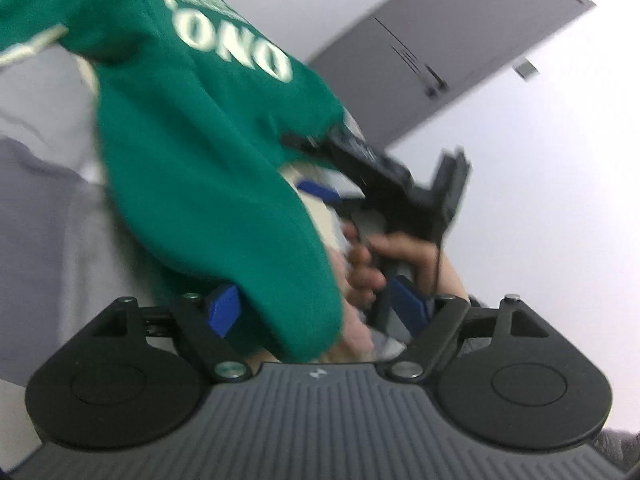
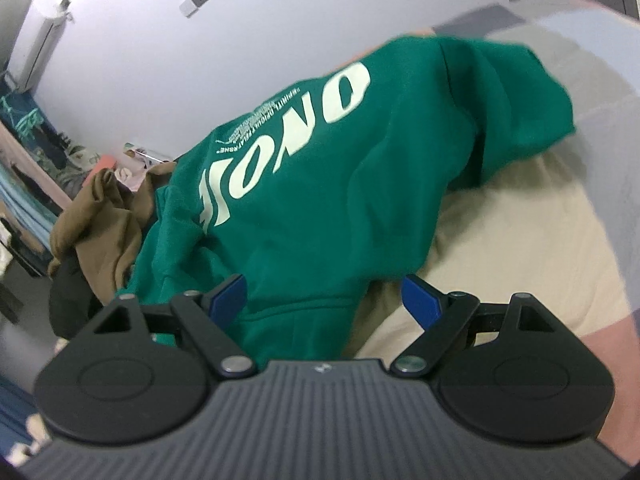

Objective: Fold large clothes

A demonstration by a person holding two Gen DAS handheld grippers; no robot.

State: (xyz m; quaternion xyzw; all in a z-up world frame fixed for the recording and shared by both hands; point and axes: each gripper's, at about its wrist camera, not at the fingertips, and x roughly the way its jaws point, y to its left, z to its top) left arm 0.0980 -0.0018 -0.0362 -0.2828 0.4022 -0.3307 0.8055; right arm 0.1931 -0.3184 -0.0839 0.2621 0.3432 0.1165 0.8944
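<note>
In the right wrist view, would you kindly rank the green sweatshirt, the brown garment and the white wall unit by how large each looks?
1. green sweatshirt, by far the largest.
2. brown garment.
3. white wall unit, smallest, though it sits much farther from the camera, so its true size is unsure.

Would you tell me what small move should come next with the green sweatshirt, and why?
Probably lower the green sweatshirt flat onto the beige bed surface. It hangs bunched in the air, the right gripper stands open around its hem, and the left gripper looks open too, so no fold can start yet.
</note>
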